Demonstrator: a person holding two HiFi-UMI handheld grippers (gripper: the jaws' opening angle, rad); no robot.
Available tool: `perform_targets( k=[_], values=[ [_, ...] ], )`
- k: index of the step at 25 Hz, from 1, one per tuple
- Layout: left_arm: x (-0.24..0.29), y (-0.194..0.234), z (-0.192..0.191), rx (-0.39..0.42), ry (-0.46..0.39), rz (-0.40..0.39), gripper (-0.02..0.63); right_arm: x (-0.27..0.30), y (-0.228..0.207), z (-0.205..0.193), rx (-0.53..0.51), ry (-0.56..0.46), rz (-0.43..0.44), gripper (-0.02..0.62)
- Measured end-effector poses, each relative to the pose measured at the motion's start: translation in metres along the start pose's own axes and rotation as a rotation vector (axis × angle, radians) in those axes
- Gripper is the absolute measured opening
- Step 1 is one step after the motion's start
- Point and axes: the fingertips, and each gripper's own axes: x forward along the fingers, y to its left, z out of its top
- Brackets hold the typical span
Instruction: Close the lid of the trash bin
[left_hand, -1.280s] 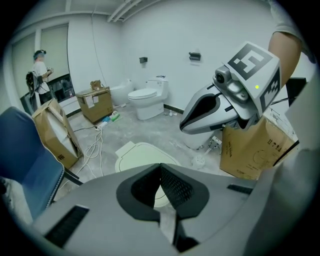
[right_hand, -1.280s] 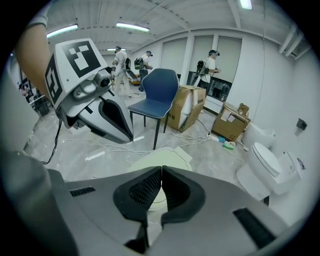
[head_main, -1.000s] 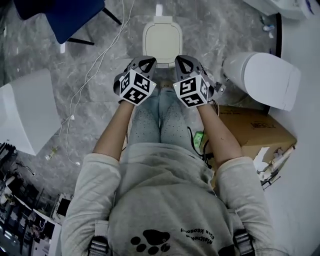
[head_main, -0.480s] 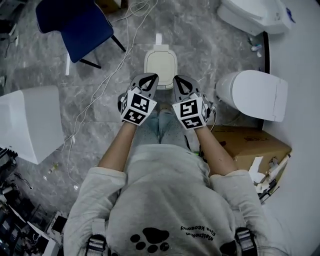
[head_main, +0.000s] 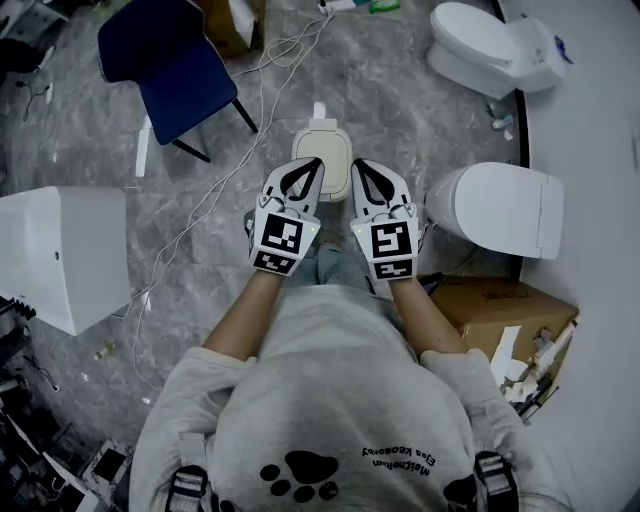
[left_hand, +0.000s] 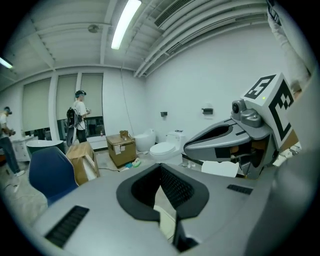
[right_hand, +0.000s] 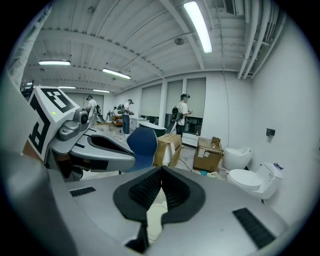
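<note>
The left gripper (head_main: 306, 165) and right gripper (head_main: 360, 166) were raised above the trash bin (head_main: 337, 186), jaws shut and empty, its lid (head_main: 323, 143) seen closed.

Left gripper (left_hand: 161, 167) closed, right gripper (left_hand: 188, 147) alongside

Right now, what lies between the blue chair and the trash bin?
In the head view, a white cable runs over the floor between the blue chair and the trash bin.

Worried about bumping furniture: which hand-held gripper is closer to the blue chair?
Left. In the head view the left hand-held gripper sits right of the blue chair, apart from it; the right hand-held gripper is farther right, beyond the left one.
</note>
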Motion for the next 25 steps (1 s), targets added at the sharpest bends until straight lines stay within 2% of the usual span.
perform_targets(
  k=[5,16,25],
  values=[
    [-0.02,0.001,0.033,-0.029,-0.103,0.048,0.02,-0.02,-0.002,0.025,0.019,-0.076,-0.038,0.032],
    [-0.048,0.002,0.083,-0.009,-0.26,0.105,0.02,-0.045,-0.007,0.074,0.029,-0.266,-0.101,0.032],
    [-0.052,-0.005,0.095,-0.008,-0.305,0.098,0.02,-0.049,-0.008,0.078,0.044,-0.29,-0.115,0.032]
  ],
)
